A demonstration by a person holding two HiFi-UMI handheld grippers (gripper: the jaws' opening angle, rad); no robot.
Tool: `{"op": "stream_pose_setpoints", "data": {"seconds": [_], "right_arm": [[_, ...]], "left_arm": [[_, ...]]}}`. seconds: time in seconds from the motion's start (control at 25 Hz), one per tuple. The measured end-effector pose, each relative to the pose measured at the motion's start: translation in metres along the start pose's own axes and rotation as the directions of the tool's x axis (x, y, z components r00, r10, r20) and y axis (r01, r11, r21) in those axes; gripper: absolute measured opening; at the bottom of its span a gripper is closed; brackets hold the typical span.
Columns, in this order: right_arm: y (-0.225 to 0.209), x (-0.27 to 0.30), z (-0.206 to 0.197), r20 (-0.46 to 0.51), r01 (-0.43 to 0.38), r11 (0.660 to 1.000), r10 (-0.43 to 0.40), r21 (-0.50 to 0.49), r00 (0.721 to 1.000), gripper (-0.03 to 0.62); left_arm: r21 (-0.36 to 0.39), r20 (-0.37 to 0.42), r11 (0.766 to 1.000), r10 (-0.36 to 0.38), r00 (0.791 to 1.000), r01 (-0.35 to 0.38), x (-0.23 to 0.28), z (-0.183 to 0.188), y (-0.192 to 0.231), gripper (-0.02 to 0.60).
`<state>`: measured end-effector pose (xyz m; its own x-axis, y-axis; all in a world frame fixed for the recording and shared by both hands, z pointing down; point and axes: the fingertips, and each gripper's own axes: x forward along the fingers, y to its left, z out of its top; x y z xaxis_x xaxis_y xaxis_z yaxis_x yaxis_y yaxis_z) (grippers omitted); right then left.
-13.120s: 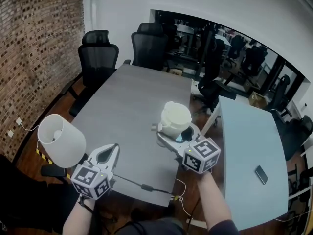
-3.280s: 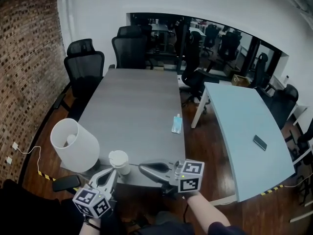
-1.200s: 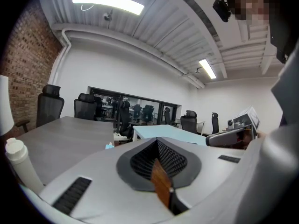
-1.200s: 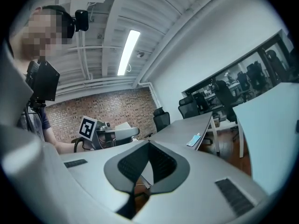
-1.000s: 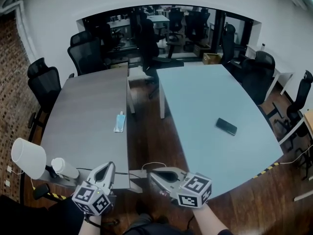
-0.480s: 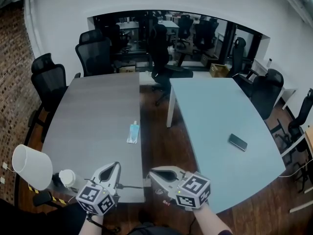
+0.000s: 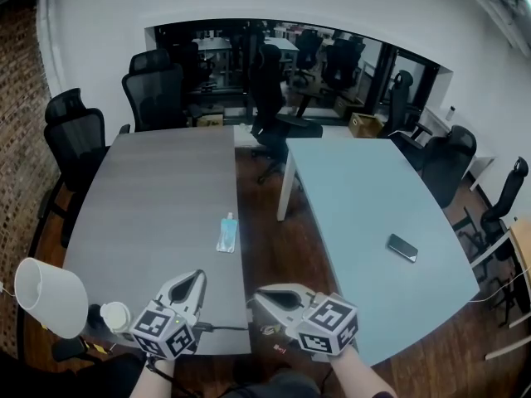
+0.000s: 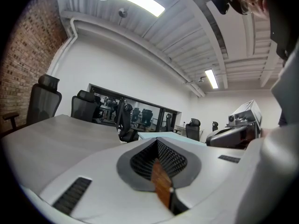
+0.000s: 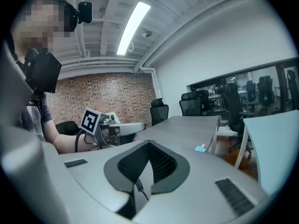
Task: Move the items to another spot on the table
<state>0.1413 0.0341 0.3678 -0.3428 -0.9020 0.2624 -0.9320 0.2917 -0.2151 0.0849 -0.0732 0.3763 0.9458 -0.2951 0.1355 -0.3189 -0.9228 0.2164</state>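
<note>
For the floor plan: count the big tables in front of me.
2. A grey table on the left and a pale blue table on the right, floor showing between them. Others may be cut off at the right edge.

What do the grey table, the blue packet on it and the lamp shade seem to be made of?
Grey table: probably laminate, matte, with faint grain streaks. Blue packet: likely soft plastic, flat with a pale cap end; too small for certainty. Lamp shade: white, matte; fabric or plastic, unclear.
</note>
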Motion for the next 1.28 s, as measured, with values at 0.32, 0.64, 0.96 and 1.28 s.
{"op": "stream_pose_setpoints", "data": {"seconds": [0.32, 0.64, 0.96, 1.28], "right_arm": [[-0.029, 0.015, 0.003, -0.005, -0.025, 1.000, 0.025, 0.006, 1.000, 0.003], [-0.096, 0.047, -0.001, -0.034, -0.114, 0.993, 0.114, 0.009, 0.993, 0.003], [-0.173, 0.072, -0.009, -0.049, -0.163, 0.986, 0.165, 0.049, 0.985, 0.003], [-0.208, 0.092, -0.030, -0.088, -0.236, 0.970, 0.241, 0.060, 0.967, 0.003]], "left_arm": [[0.064, -0.056, 0.998, 0.001, 0.998, 0.003, 0.034, -0.004, 0.006, 0.009], [0.075, -0.124, 0.992, 0.113, 0.986, -0.104, 0.087, -0.022, 0.043, 0.009], [0.022, -0.260, 0.986, 0.164, 0.952, -0.164, 0.154, -0.050, 0.086, 0.009], [0.046, -0.382, 0.983, 0.184, 0.906, -0.180, 0.192, -0.086, 0.105, 0.015]]}}
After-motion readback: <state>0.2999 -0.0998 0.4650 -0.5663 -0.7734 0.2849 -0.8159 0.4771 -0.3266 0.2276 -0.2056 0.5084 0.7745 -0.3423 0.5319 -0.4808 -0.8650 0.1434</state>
